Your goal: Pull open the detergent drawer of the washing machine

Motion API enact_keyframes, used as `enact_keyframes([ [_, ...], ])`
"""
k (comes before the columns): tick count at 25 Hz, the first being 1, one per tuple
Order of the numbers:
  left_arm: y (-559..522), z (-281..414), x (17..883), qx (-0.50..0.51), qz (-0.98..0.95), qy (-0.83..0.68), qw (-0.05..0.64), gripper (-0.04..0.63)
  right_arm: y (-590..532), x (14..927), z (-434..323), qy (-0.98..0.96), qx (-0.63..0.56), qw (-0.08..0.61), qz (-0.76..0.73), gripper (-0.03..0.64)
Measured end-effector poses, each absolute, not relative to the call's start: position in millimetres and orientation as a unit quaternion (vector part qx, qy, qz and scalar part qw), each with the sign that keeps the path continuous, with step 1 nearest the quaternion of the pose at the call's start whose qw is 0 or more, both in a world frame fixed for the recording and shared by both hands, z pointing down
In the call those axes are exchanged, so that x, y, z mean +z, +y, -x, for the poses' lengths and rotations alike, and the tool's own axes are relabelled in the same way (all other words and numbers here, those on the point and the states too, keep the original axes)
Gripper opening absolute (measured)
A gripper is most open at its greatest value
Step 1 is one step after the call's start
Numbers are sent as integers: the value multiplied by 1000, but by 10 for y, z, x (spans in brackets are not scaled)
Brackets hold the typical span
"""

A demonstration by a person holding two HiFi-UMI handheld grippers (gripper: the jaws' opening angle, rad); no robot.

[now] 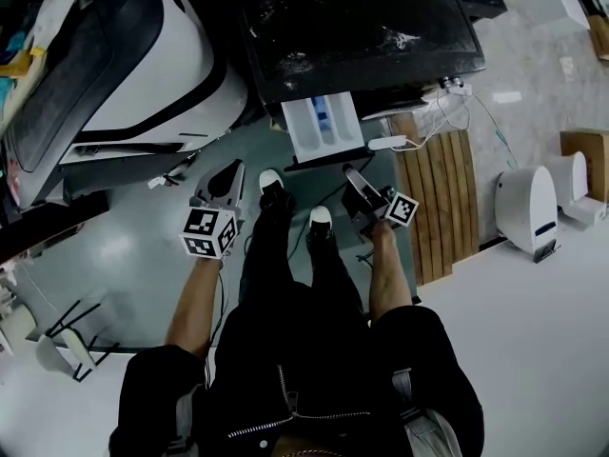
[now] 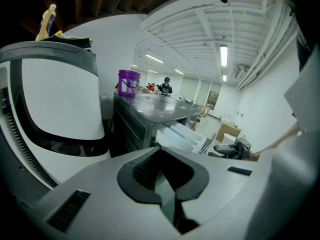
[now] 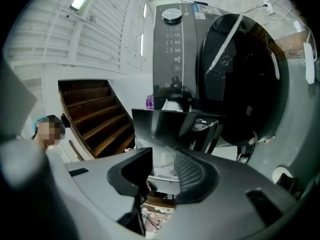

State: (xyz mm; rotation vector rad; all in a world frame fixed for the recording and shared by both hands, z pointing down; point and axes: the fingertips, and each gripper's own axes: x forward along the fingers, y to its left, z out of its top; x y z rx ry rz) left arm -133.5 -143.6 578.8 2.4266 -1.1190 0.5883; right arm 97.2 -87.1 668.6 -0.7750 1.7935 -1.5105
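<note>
Head view, detergent drawer (image 1: 324, 127) pulled out, just beyond right gripper (image 1: 354, 179)

The dark grey front-loading washing machine (image 1: 362, 27) is standing on the floor, its flat top carrying white speckles. In the right gripper view it is showing a control panel with a round knob and a big round black door. The white plastic detergent drawer (image 1: 324, 127) is sticking well out of the machine's front, toward its left side in the head view. It is already open and lying level, its divided compartments facing up, one holding a blue piece.
</note>
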Motion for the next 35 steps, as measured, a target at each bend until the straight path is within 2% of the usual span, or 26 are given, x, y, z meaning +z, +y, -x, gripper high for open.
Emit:
enact_keyframes([
  [3, -1395, 1290, 5707, 203, -870, -404, 198, 20, -827, 6554, -1026, 698, -569, 305, 310, 105],
  [5, -1387, 1233, 5649, 196, -871, -407, 193, 20, -821, 6450, -1042, 716, -558, 274, 318, 41],
  [8, -1333, 1131, 5550, 188, -874, -408, 184, 20, -754, 6293, -1028, 744, -541, 229, 320, 3],
  [15, -1142, 896, 5277, 178, -883, -407, 150, 20, -713, 5811, -1047, 789, -491, 183, 323, 3],
  [24, -959, 633, 4870, 153, -891, -414, 112, 20, -836, 5372, -1361, 824, -313, -17, 472, 3],
  [35, -855, 464, 4412, 123, -896, -422, 62, 20, -827, 4532, -1572, 819, -129, -72, 554, 3],
])
